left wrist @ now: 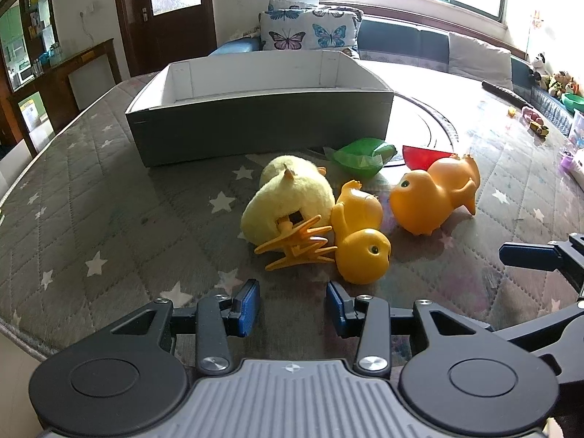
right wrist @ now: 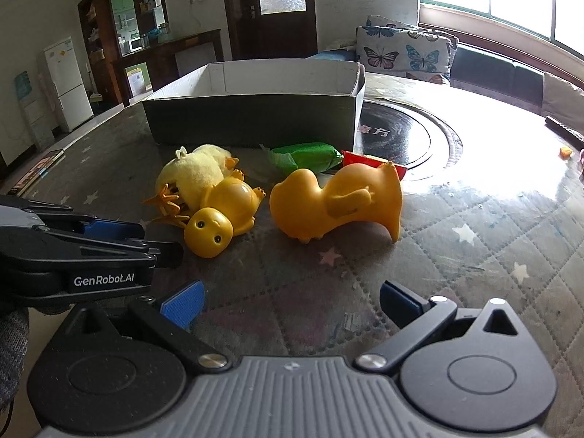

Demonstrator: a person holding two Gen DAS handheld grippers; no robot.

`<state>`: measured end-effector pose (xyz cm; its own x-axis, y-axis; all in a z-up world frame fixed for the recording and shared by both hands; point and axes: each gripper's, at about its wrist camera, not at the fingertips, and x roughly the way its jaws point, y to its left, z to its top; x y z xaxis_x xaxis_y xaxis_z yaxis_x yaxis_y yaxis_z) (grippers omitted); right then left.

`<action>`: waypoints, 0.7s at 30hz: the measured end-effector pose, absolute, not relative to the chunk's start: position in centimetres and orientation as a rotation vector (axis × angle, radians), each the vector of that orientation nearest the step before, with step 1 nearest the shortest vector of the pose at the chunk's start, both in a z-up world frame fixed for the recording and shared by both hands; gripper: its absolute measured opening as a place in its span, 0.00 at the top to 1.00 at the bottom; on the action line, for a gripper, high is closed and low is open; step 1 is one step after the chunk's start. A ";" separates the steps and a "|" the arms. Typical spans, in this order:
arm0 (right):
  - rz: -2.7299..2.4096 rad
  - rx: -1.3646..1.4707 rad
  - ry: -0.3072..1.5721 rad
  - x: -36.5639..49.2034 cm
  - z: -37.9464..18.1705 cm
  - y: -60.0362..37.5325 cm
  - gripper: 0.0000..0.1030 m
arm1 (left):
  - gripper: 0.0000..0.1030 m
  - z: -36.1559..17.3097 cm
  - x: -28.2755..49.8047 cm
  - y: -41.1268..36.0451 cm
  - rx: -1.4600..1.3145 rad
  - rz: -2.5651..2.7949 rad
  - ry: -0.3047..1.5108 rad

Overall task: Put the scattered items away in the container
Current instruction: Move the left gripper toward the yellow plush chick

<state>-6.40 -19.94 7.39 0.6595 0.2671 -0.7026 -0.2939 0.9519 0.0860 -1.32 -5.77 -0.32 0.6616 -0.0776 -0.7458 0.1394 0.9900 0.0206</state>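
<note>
A dark box with white inside (left wrist: 255,124) (right wrist: 252,116) stands on the quilted table. In front of it lie a yellow plush chick (left wrist: 288,197) (right wrist: 197,177) with orange feet, a small orange rubber duck (left wrist: 359,237) (right wrist: 222,215), a larger orange duck (left wrist: 434,197) (right wrist: 335,204), a green scoop (left wrist: 359,157) (right wrist: 306,155) and a red piece (left wrist: 423,157) (right wrist: 365,162). My left gripper (left wrist: 294,306) is open and empty, just short of the small duck. My right gripper (right wrist: 292,301) is open and empty, short of the larger duck.
The left gripper's side shows at the left of the right wrist view (right wrist: 91,252). Small toys (left wrist: 536,124) lie at the table's far right edge. A butterfly cushion (left wrist: 306,29) and sofa stand behind the table.
</note>
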 end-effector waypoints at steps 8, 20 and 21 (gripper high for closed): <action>0.328 -0.029 0.792 -5.6 7.7 -19.9 0.00 | 0.58 0.0 -0.5 -5.6 0.069 -0.128 0.843; 0.344 -0.027 0.785 -4.5 8.5 -19.8 0.00 | 0.58 0.9 0.5 -5.6 0.055 -0.149 0.850; 0.346 -0.029 0.783 -4.5 8.6 -19.8 0.00 | 0.58 1.0 0.6 -5.5 0.052 -0.152 0.850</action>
